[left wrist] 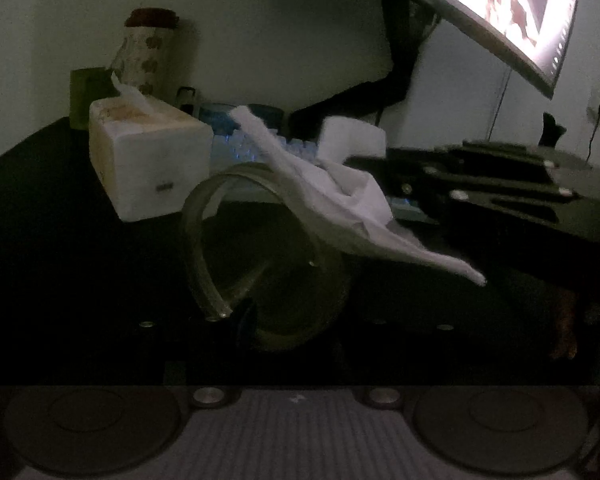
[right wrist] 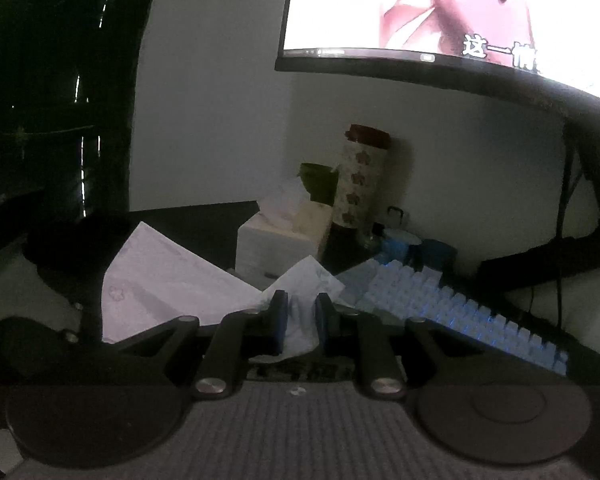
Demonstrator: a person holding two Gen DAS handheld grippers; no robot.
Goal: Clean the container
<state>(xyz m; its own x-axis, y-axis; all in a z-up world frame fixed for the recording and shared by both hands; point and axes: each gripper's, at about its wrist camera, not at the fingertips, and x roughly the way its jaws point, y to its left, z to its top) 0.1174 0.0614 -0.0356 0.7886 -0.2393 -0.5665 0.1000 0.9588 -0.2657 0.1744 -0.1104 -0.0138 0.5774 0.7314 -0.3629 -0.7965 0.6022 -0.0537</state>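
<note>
We hold a clear glass container (left wrist: 260, 264) in the left tool (left wrist: 256, 320), tipped on its side above the dark surface (left wrist: 60, 200) so that its open mouth faces away from us. The left tool's fingers are lost in shadow, but one blue pad seems to sit inside the rim near the bottom of the mouth, so we judge it is clamped on the wall there, partly closed.

The right tool (right wrist: 302, 316) is nearly closed, pinching a white tissue (right wrist: 300, 320) between its blue pads; in the left view the tissue drapes over the upper right edge of the container, touching the glass.

The glass looks rigid, smooth and breakable, and likely slippery where only a thin wall is gripped, so a firm, steady hold at the rim seems wise, with no twisting force. The tissue is light, limp and easily torn; it probably wipes best bunched up close to the pads.

Behind stand a tissue box (left wrist: 148, 160), a lit keyboard (right wrist: 440, 300), a flowered tumbler (right wrist: 360, 176) and a monitor (right wrist: 440, 12).
</note>
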